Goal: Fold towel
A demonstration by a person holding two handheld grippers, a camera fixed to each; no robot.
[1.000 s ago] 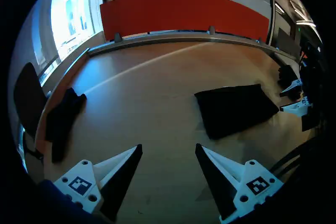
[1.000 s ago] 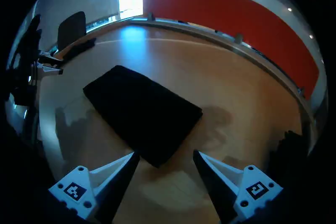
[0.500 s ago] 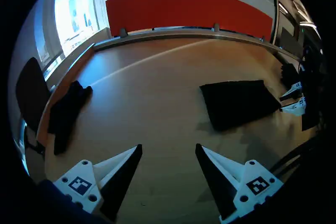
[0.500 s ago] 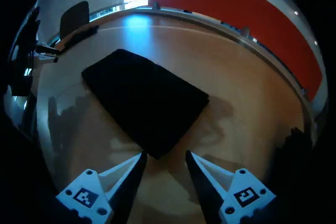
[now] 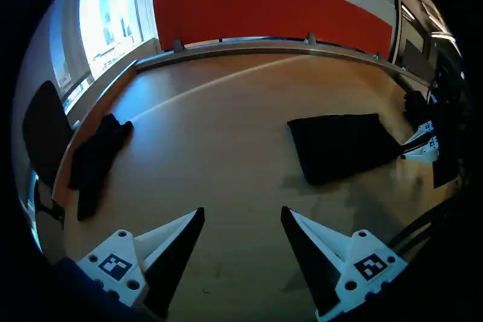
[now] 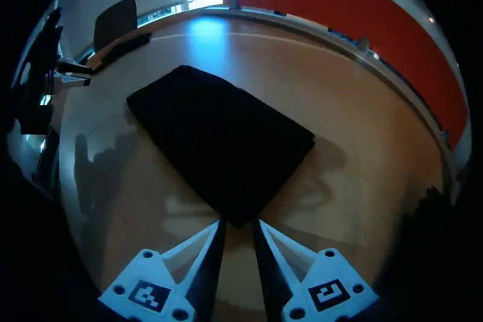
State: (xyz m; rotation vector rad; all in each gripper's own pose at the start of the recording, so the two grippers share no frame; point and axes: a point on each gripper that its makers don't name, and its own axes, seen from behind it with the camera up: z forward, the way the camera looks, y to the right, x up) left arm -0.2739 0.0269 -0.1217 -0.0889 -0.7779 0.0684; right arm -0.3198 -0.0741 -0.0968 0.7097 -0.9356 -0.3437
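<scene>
1. My left gripper [image 5: 241,213] is spread wide and empty above the light wooden table [image 5: 211,116].
2. My right gripper [image 6: 238,222] is narrowed to a slit, its tips flanking the near corner of the flat black rectangular towel [image 6: 223,135].
3. The towel lies on the table, its long axis diagonal, running away to the left.

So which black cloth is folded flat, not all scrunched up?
The black towel in the middle, right in front of the right gripper: flat, straight edges. The other dark cloth lies bunched at the edge of the table.

left gripper [image 5: 241,209] and right gripper [image 6: 238,223]: white, black-faced, square markers [image 5: 115,266].
</scene>
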